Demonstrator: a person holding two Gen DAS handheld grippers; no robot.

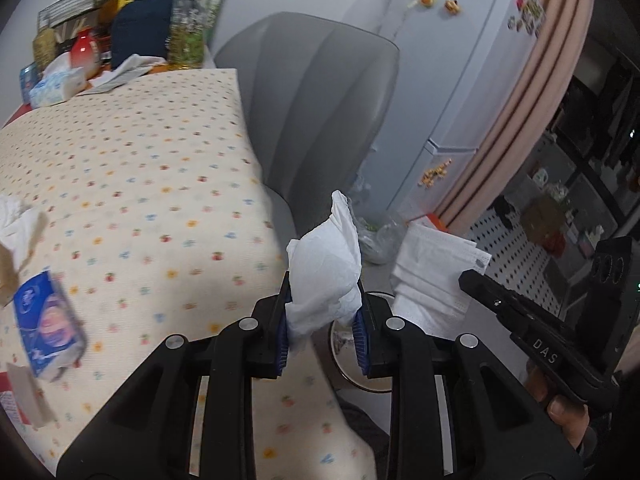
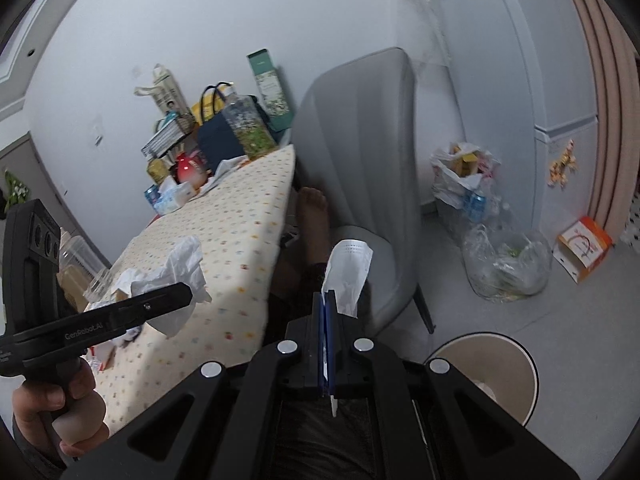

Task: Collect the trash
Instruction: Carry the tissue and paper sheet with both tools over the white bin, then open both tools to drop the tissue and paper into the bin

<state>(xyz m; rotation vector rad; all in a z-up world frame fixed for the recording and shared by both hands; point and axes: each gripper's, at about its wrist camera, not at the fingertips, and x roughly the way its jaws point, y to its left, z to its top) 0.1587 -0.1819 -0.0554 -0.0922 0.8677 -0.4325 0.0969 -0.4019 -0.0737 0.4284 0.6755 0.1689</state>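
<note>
My left gripper (image 1: 323, 312) is shut on a crumpled white tissue (image 1: 326, 264), held past the table's right edge above a round bin (image 1: 344, 364). My right gripper (image 2: 326, 308) is shut on a white face mask (image 2: 346, 272), which also shows in the left wrist view (image 1: 436, 280). The beige bin (image 2: 500, 368) stands on the floor at lower right in the right wrist view. More crumpled tissue (image 2: 176, 276) lies on the spotted tablecloth (image 2: 240, 232). The left gripper's fingers (image 2: 160, 300) show over it in the right wrist view.
A grey chair (image 1: 320, 100) stands by the table. A blue tissue pack (image 1: 50, 324) and paper scraps (image 1: 12, 224) lie on the cloth (image 1: 140, 180). Bottles, bags and boxes (image 1: 120, 32) crowd the far end. Plastic trash bags (image 2: 508, 264) and an orange box (image 2: 584, 248) sit on the floor by the fridge.
</note>
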